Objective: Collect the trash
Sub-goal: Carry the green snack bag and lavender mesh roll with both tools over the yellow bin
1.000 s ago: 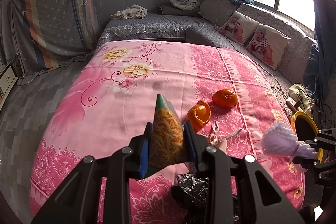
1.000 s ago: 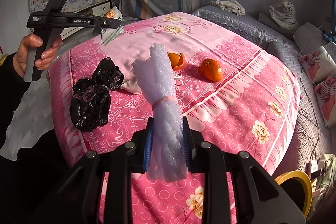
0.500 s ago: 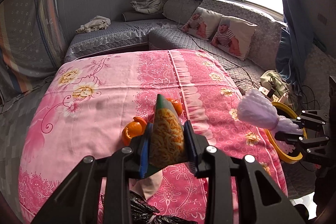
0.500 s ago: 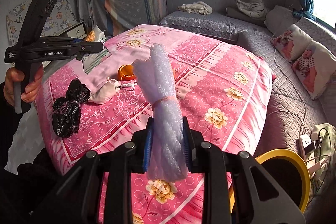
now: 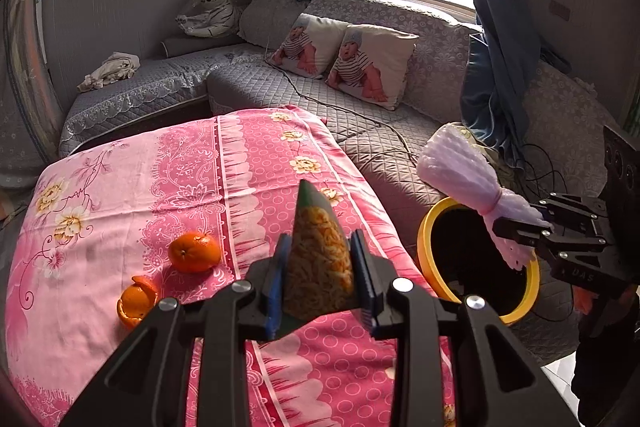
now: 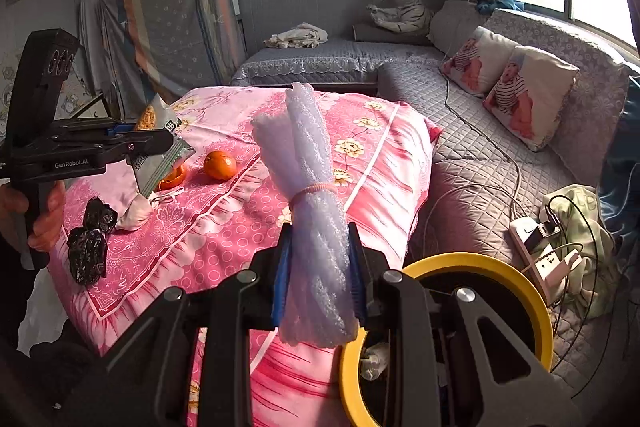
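Right wrist view: the right gripper (image 6: 318,279) is clamped on a foam roll (image 6: 310,195), tied midway with a pink band, its long axis running away from the jaws and up. The yellow-rimmed bin (image 6: 480,263) sits just right of and below the roll's near end, beside the pink bed (image 6: 376,163); judging by this, the right hand is the nearer to the bin and needs only a short shift right before letting go. The left gripper (image 5: 320,283) pinches a snack bag (image 5: 318,259) upright over the bed, with the bin (image 5: 428,251) to its right. A second ago both grippers faced the bed; the bin has since come close.
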The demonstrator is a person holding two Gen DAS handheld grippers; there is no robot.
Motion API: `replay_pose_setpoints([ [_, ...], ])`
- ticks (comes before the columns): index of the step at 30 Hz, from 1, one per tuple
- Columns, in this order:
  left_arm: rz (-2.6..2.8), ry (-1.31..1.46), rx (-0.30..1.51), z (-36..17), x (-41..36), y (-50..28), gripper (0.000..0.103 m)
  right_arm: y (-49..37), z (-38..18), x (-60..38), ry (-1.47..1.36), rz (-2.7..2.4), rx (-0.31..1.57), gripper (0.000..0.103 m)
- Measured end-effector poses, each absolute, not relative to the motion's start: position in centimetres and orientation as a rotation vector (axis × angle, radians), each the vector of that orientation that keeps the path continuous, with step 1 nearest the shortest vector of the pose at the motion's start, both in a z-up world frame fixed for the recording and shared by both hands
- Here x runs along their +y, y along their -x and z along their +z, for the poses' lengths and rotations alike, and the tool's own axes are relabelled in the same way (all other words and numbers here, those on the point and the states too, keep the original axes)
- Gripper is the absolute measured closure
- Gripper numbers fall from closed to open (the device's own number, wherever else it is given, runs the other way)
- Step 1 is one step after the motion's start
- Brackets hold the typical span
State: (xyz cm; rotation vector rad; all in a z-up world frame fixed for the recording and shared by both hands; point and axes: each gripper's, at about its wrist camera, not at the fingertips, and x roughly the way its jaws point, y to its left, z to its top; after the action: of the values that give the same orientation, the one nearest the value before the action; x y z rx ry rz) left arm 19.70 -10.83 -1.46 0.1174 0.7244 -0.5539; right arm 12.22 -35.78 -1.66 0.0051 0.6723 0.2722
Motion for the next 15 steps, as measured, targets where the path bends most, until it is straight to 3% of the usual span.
replay_pose_setpoints([
  [15,-0.773,-0.133,0.752,-2.9,-22.5,-19.4,0.074,-9.0,-2.6,-45.9,-0.149,0.036,0.64,0.078],
])
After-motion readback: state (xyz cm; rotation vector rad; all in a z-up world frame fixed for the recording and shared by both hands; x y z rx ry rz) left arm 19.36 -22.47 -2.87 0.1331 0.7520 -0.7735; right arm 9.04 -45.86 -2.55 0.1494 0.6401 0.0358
